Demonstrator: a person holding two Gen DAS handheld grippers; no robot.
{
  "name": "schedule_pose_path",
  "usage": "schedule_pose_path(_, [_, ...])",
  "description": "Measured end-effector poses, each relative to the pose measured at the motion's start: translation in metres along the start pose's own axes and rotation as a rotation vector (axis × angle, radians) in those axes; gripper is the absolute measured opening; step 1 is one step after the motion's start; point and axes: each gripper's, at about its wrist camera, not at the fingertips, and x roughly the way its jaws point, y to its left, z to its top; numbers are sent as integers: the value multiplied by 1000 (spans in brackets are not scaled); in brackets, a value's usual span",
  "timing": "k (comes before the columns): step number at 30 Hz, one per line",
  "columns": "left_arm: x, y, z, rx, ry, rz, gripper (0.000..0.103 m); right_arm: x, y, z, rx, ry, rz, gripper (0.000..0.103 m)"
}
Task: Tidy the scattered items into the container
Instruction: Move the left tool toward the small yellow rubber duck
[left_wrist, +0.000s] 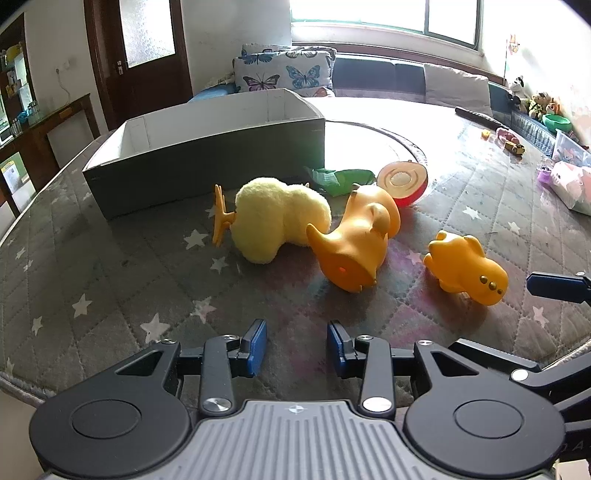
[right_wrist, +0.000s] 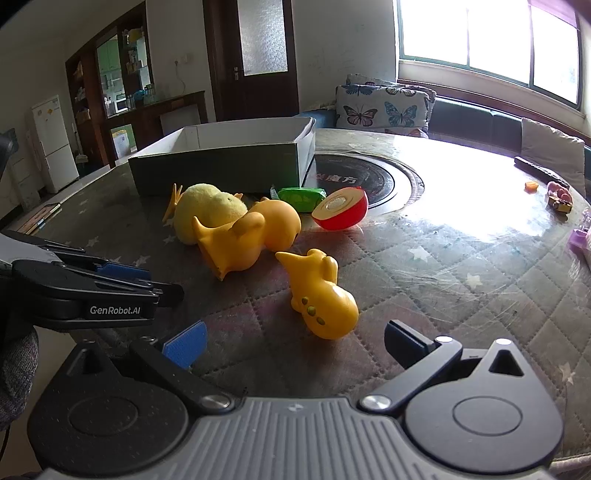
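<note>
Toys all sit mid-bench in front of the cardboard box (right_wrist: 221, 162). Small rubber duck (right_wrist: 321, 295) lies on its side, nearest the front edge; looks light and squishy but slick, so I'd pinch across the fat body. Right claw (right_wrist: 295, 345) hovers low just behind it, jaws wide apart. Left claw (left_wrist: 297, 347) sits further back, partly open, holding nothing.

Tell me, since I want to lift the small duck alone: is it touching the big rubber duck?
Apart. The right wrist view shows bare mat between the small duck and the big rubber duck.
</note>
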Motion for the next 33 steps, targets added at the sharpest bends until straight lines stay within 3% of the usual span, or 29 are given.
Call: schedule_pose_path(33, [3, -12, 5, 21, 18, -46, 39, 9, -8, 2, 17, 20, -32, 103])
